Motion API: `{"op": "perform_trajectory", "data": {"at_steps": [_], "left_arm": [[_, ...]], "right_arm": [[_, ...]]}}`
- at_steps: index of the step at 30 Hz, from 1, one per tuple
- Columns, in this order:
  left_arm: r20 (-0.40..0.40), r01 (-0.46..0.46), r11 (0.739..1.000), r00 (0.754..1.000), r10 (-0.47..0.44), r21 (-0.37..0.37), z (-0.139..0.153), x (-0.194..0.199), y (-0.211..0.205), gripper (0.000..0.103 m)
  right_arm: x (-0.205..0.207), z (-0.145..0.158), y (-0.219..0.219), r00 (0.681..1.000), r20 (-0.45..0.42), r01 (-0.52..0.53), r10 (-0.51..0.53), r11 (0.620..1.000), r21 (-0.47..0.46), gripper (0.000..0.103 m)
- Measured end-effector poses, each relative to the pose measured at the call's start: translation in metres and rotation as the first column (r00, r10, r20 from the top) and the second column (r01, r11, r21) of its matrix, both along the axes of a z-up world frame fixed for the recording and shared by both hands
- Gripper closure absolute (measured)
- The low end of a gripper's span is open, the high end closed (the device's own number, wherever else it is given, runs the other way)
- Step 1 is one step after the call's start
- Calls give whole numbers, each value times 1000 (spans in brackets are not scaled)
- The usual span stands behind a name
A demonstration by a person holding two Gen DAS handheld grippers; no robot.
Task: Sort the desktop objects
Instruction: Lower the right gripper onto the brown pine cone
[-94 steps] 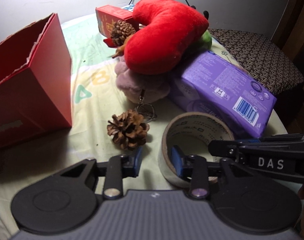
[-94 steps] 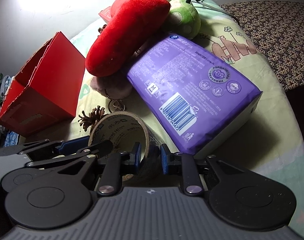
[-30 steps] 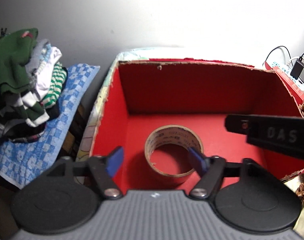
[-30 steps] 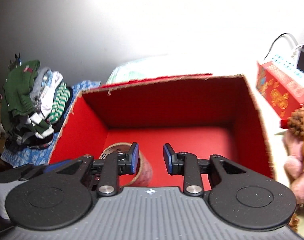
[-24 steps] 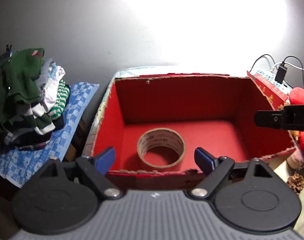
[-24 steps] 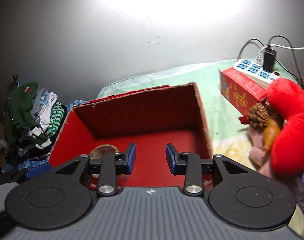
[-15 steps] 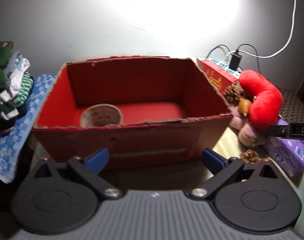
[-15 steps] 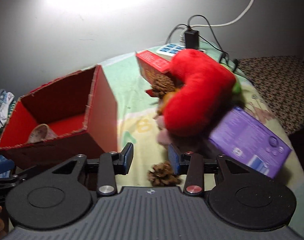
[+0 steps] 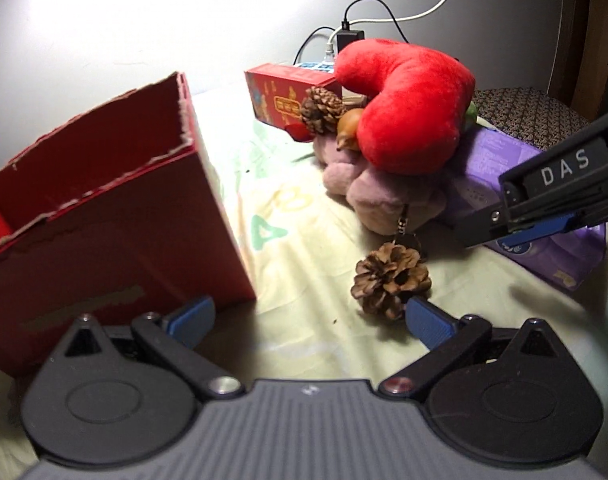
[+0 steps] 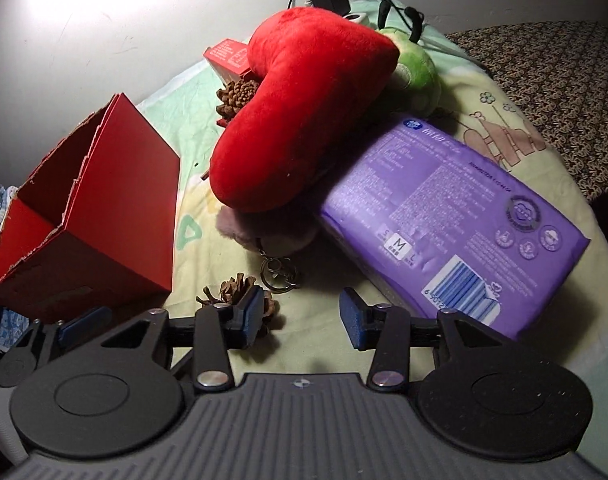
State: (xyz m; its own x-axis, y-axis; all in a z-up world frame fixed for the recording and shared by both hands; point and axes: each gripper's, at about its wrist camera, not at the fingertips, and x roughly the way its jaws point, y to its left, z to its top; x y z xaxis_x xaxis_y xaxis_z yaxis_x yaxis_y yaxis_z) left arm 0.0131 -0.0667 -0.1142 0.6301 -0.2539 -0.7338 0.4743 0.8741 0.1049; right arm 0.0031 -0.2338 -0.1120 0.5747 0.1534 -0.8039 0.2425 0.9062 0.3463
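My left gripper [image 9: 310, 320] is open and empty, low over the table, with a brown pine cone [image 9: 390, 280] just beyond its right finger. My right gripper [image 10: 300, 312] is open and empty; the same pine cone [image 10: 234, 290] lies by its left finger. The red cardboard box [image 9: 104, 216] stands at the left, also in the right wrist view [image 10: 104, 208]. A red heart plush [image 9: 408, 108] rests on a pink plush with a keyring [image 9: 388, 196] and a purple packet [image 10: 456, 224]. My right gripper shows in the left wrist view [image 9: 516, 236], over the purple packet.
A second pine cone [image 9: 322, 110] and a small red carton [image 9: 288, 92] lie behind the heart plush. A green plush [image 10: 418, 68] sits at the back, with a power strip and cables [image 9: 344, 36]. A patterned seat [image 10: 552, 68] is at the right.
Both grippers swung right from the red box back to the pile and came down low near the loose pine cone. The tape roll stayed in the box, out of sight now.
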Motion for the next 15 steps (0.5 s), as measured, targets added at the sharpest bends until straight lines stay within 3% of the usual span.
{"op": "perform_trajectory", "data": {"at_steps": [8, 11, 12, 15], "left_arm": [[-12, 58, 998, 998, -59, -39, -13, 6, -26, 5], [-40, 80, 995, 996, -83, -60, -16, 9, -30, 23], [-54, 90, 994, 994, -94, -68, -17, 10, -31, 33], [-78, 103, 992, 991, -108, -69, -24, 8, -32, 35]], "right_arm": [[29, -10, 8, 991, -15, -132, 132, 991, 39, 55], [35, -9, 12, 984, -14, -176, 176, 984, 35, 54], [37, -9, 13, 982, -13, -188, 188, 982, 37, 54], [40, -11, 14, 979, -18, -204, 205, 977, 64, 54]]}}
